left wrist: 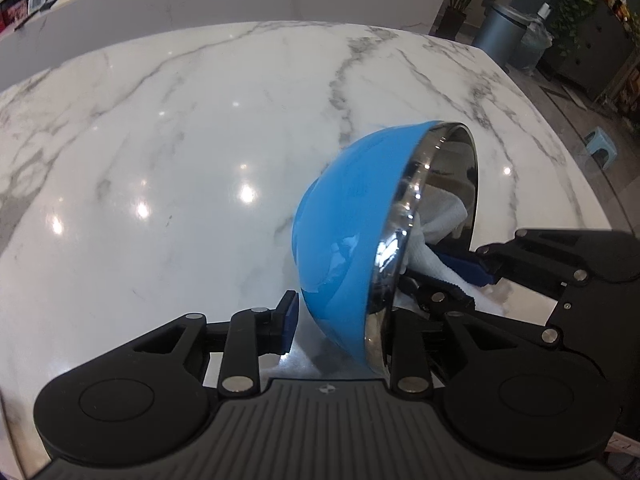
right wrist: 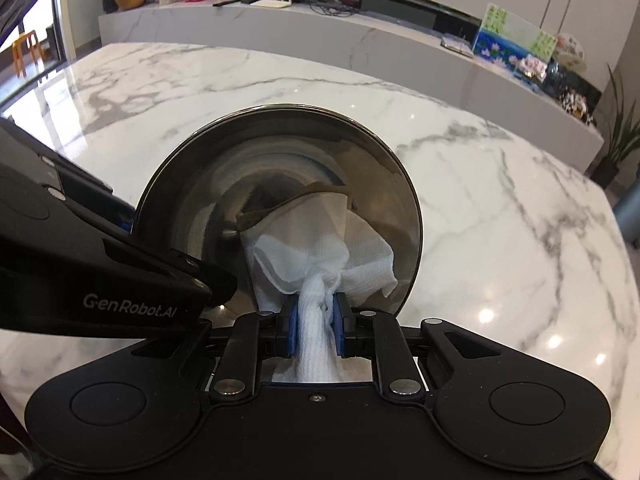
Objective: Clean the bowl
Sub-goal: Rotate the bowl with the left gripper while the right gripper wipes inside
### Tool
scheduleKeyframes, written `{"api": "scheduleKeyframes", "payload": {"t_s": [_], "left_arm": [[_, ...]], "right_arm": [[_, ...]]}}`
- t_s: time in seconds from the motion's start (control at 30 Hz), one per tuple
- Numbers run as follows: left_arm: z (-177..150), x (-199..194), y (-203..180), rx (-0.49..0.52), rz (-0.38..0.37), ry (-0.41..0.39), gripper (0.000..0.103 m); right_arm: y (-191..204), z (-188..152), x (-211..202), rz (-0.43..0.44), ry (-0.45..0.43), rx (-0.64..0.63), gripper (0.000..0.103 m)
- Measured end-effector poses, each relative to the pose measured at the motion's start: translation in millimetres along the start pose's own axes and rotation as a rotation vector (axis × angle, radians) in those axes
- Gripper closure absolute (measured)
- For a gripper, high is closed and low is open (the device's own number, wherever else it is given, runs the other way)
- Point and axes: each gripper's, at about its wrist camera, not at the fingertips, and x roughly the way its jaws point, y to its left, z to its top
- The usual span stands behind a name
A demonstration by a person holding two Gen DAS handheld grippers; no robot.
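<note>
While left view hides it, towel (right wrist: 320,256) shows brown stain.

Bowl (left wrist: 344,240) tilted over table (left wrist: 160,140); cloth (right wrist: 320,248) inside it.

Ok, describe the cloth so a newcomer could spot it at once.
Start at the white marble table; a bowl is tipped on its side over it, blue outside, mirror steel inside. The white textured cloth is bunched in the bowl's mouth, pinched between the right claw pads, the only soft thing there.
</note>
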Motion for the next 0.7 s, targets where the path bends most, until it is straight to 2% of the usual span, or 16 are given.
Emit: {"api": "scheduleKeyframes", "payload": {"t_s": [0.13, 0.23, 0.3, 0.47, 0.7], "left_arm": [[1, 1, 4, -0.023, -0.014, -0.002, 0.078], [1, 2, 4, -0.027, -0.017, 0.002, 0.085], [2, 2, 5, -0.027, -0.018, 0.005, 0.085], [3, 2, 7, -0.035, -0.027, 0.017, 0.085], [7, 6, 16, -0.088, -0.061, 0.047, 0.085]], "right_arm": [[-13, -1, 1, 0.099, 0.023, 0.118, 0.088], [-16, 1, 0, 0.119, 0.025, 0.137, 0.088], [-16, 2, 0, 0.119, 0.027, 0.136, 0.088], [-9, 3, -3, 0.075, 0.02, 0.071, 0.088], [11, 5, -12, -0.072, -0.024, -0.094, 0.088]]}}
